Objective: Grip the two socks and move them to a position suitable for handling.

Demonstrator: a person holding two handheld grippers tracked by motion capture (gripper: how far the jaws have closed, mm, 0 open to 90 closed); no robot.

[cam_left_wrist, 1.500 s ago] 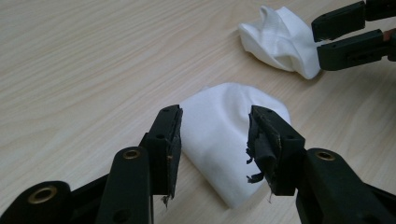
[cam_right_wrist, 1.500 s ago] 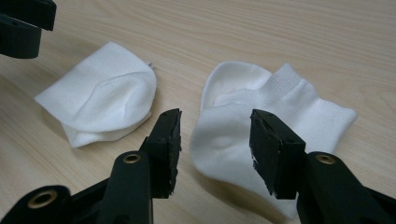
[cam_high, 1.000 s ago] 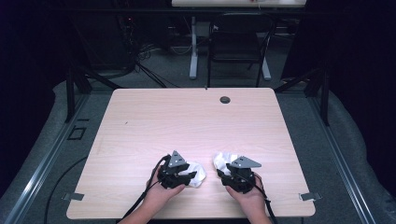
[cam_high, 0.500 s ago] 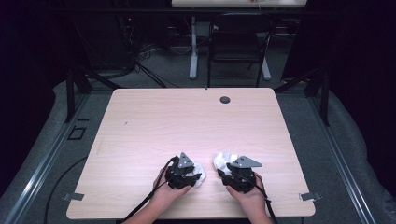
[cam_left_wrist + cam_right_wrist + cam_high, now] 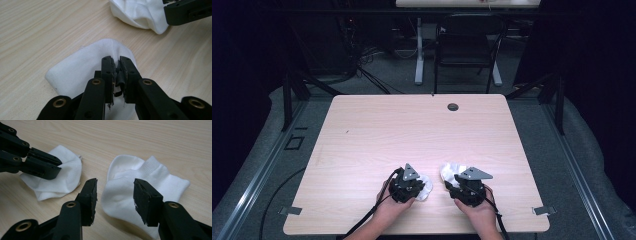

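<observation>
The left tongs have just been closing and now pinch a fold of the left white sock, which lies flat on the desk. The right tongs stand open over the right white sock, just beside the first.

Two socks side by side on table

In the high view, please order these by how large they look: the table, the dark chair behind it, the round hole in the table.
1. Table
2. Chair, though it stands farther from the camera, so its true size is unsure
3. Round hole
</observation>
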